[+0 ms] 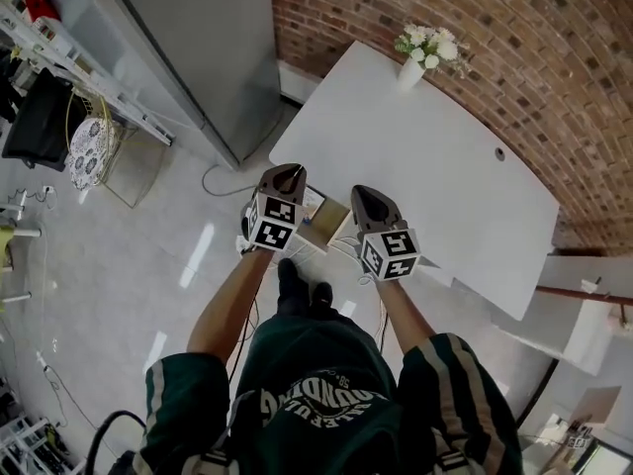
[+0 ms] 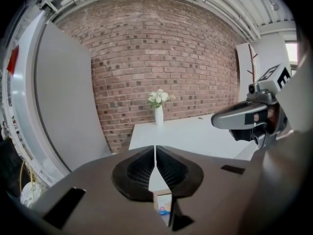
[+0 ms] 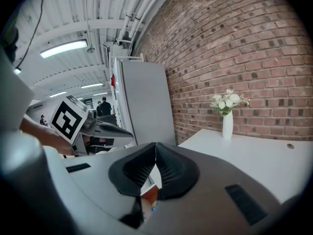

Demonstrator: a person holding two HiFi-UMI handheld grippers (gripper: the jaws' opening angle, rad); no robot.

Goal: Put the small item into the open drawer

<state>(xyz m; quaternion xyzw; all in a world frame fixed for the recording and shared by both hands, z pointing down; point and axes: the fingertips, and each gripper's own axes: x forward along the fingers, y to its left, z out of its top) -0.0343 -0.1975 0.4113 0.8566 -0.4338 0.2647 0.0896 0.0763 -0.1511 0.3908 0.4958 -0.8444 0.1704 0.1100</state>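
Both grippers are held side by side in front of my chest, over the near edge of a white table [image 1: 435, 166]. My left gripper [image 1: 294, 172] has its jaws together with nothing between the tips [image 2: 155, 149]. My right gripper [image 1: 358, 192] likewise shows its jaws meeting, with nothing in them [image 3: 155, 147]. Between and below them lies a tan box-like unit [image 1: 326, 228] with a small white printed item [image 1: 313, 204] on it. A small white carton with blue print [image 2: 165, 207] shows under the left jaws. An orange-brown sliver [image 3: 148, 196] shows under the right jaws. I cannot make out a drawer.
A white vase of flowers [image 1: 420, 55] stands at the table's far corner against the brick wall [image 1: 554, 57]. A tall grey cabinet [image 1: 208, 47] stands to the left of the table. Cables [image 1: 223, 181] and cluttered shelving [image 1: 59, 97] are on the pale floor at left.
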